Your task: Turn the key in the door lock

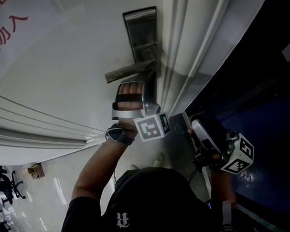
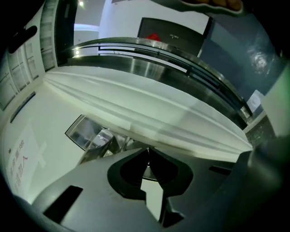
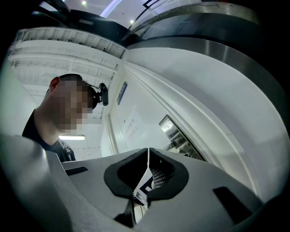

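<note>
A steel lock plate [image 1: 140, 33] with a lever handle [image 1: 129, 70] sits on the white door [image 1: 60, 69]. My left gripper [image 1: 151, 88] is pressed against the plate just below the handle. In the left gripper view the lock plate [image 2: 81, 131] is at the left and the gripper [image 2: 148, 150] has its jaws together. A small grey sliver of the key [image 2: 147, 171] shows between them; the keyhole is hidden. My right gripper [image 1: 204, 130] hangs lower right, off the door. In its own view this gripper [image 3: 148, 150] is shut on nothing.
The white door frame [image 1: 190, 52] runs along the lock's right side, with a dark blue wall [image 1: 261, 107] beyond it. Red lettering [image 1: 2, 33] marks the door's upper left. The person's head and arm fill the bottom of the head view.
</note>
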### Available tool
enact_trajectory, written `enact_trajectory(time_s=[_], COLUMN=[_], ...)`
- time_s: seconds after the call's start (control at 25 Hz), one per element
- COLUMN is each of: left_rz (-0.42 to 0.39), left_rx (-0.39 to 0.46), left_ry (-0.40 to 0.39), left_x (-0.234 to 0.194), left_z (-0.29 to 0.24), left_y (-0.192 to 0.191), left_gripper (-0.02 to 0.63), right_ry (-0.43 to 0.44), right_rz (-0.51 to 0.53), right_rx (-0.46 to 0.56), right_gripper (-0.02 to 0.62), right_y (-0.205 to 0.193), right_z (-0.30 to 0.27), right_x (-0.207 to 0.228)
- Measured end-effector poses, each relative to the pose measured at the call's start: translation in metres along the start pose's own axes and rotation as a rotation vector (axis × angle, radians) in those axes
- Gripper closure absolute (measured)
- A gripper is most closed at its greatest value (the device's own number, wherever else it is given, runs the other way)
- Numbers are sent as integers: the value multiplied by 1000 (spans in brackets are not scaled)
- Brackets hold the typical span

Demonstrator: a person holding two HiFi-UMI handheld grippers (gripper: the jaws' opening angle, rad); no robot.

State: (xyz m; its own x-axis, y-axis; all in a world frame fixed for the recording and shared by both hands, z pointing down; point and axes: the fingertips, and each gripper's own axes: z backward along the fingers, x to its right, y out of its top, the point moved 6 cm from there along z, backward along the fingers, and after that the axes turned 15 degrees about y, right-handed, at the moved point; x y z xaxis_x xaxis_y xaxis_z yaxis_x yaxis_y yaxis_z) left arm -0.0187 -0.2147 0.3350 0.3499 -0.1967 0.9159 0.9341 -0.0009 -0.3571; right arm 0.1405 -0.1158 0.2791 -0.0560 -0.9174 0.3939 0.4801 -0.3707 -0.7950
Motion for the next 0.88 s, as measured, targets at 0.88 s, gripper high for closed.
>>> enact_trajectory(time_s=[0.88], left_rz=[-230], left_rx=[172], left_ry=[54], left_x=[3], left_z=[5], left_y=[-4], left_gripper=[580], right_ry=[-12], right_rz=[-4], right_rx=[-16], right_gripper=[578], right_y=[-7], right_z=[-8], right_x=[1])
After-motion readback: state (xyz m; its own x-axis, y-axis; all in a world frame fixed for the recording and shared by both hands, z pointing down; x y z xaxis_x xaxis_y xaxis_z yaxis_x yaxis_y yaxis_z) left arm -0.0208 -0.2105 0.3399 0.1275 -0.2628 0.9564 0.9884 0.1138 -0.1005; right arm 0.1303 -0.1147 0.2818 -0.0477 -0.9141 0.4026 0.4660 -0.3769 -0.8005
